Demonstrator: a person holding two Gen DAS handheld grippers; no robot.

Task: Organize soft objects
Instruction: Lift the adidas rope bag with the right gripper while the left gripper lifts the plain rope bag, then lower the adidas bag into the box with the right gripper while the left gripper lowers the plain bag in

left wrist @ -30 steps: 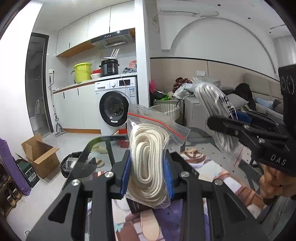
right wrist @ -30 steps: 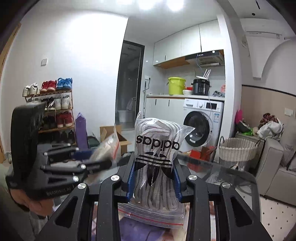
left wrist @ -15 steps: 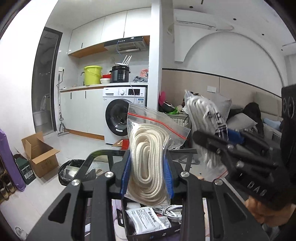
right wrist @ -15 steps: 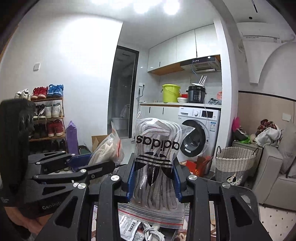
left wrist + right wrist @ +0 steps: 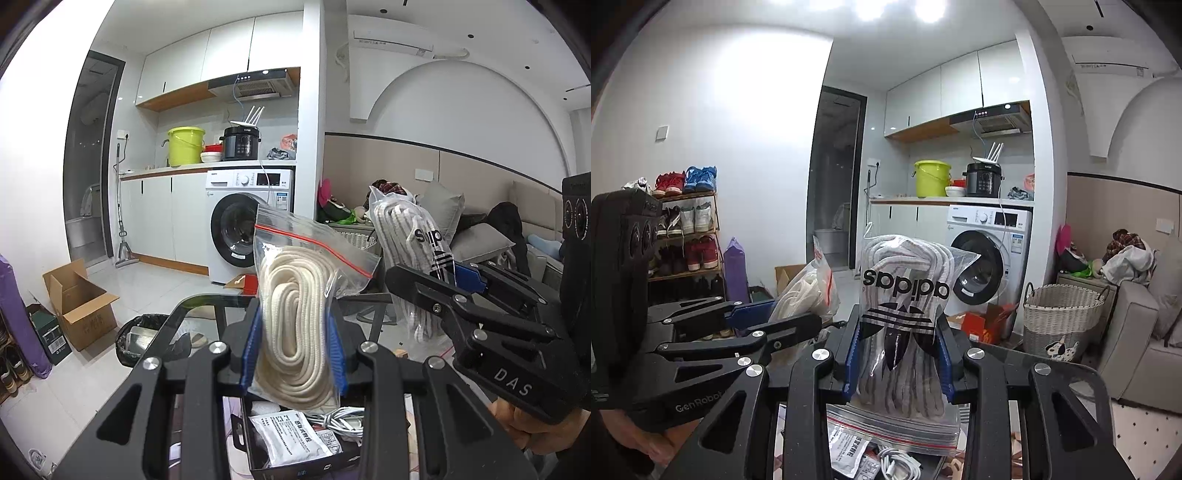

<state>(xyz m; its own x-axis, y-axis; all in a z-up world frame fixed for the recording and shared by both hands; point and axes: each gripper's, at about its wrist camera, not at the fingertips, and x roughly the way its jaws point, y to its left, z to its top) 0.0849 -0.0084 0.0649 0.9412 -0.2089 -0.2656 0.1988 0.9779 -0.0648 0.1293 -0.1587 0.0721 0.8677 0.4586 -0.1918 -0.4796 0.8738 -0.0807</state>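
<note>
We find the left hand-held gripper (image 5: 293,350) clamped on a bag of cream rope (image 5: 295,332) and the right hand-held gripper (image 5: 899,363) clamped on a bag of striped laces (image 5: 901,332), both above an open box (image 5: 295,454).

Cream-white rope (image 5: 291,325) in a clear bag with a red zip line (image 5: 314,242); grey-and-white striped laces (image 5: 905,369) in a clear bag printed with a black logo (image 5: 905,291); blue pads (image 5: 249,350) on black grippers.

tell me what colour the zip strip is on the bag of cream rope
Red, clearest in the left wrist view on the bag of cream rope.
</note>
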